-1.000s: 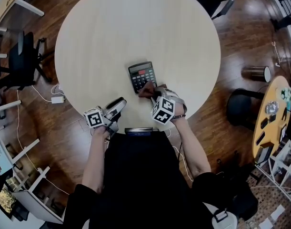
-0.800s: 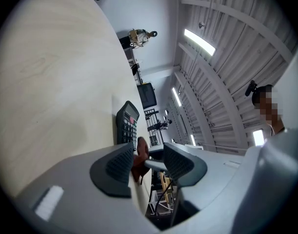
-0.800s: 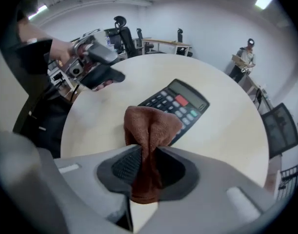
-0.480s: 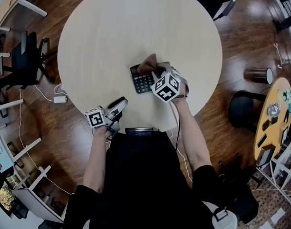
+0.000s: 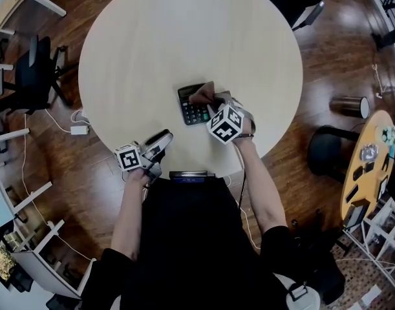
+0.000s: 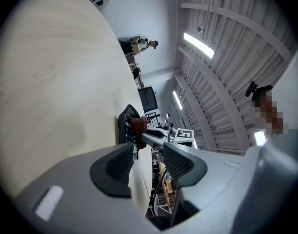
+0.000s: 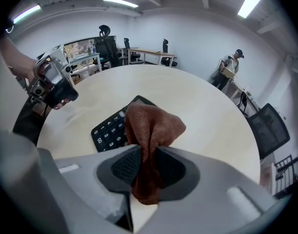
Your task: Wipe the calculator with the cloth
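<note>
One calculator (image 5: pixel 192 113), one cloth (image 5: pixel 202 95), two hand-held grippers (image 5: pixel 163 138) (image 5: pixel 212 103)

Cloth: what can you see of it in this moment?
The cloth is a small reddish-brown rag of coarse weave, bunched into a wad. The right gripper is shut on it, with a tail trailing back between the jaws. The wad lies over one end of the black calculator on the pale round table.

Calculator (image 5: pixel 192 112) lies on the round table (image 5: pixel 184 37), toward the person's edge. Cloth (image 5: pixel 203 95) rests on the calculator's far right part, pinched between the right gripper's (image 5: pixel 211 103) jaws. Left gripper (image 5: pixel 162 139) sits over the near edge, left of the calculator and apart from it, with nothing between its jaws.
</note>
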`<state>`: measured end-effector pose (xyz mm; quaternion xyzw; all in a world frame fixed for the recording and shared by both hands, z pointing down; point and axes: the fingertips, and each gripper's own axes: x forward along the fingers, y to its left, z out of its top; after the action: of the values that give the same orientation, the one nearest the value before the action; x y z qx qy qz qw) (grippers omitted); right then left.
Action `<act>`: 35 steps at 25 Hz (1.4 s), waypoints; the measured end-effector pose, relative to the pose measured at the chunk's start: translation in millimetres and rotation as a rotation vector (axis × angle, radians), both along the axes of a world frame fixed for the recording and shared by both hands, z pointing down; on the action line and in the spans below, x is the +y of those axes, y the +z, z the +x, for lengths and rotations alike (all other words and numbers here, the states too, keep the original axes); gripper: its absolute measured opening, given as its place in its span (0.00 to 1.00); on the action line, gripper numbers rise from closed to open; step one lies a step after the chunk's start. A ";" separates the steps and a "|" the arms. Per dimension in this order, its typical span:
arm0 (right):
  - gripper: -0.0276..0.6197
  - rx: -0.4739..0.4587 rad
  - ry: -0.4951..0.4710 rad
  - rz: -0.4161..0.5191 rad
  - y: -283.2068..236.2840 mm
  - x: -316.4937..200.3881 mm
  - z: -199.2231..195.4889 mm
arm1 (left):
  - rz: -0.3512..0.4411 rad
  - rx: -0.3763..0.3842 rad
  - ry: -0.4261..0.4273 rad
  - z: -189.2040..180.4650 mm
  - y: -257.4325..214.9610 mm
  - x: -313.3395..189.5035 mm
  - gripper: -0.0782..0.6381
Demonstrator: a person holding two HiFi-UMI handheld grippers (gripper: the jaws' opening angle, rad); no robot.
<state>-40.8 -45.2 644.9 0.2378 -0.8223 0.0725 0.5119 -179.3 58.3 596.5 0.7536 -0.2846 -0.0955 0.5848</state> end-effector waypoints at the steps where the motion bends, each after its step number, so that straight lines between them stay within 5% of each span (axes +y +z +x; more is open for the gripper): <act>1: 0.18 0.006 -0.002 -0.010 2.0 7.3 3.2 | 0.002 0.005 0.003 1.8 0.6 -0.3 0.38; 13: 0.18 0.084 -0.088 -0.165 27.7 97.2 45.8 | -0.005 0.016 0.021 19.8 3.5 -5.3 0.38; 17: 0.18 0.036 -0.041 -0.137 3.7 74.0 44.0 | 0.000 0.020 0.006 10.9 1.6 -6.9 0.38; 24: 0.18 -0.084 0.084 0.070 -38.9 -39.2 6.2 | 0.004 0.015 -0.023 1.8 -2.5 -0.6 0.38; 35: 0.18 -0.033 0.024 -0.059 1.3 17.2 10.5 | 0.000 0.030 -0.053 -9.5 -2.1 8.7 0.38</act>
<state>-30.3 -27.9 646.2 0.2310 -0.8252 0.1068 0.5042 -188.7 67.0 594.4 0.7442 -0.2959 -0.1223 0.5863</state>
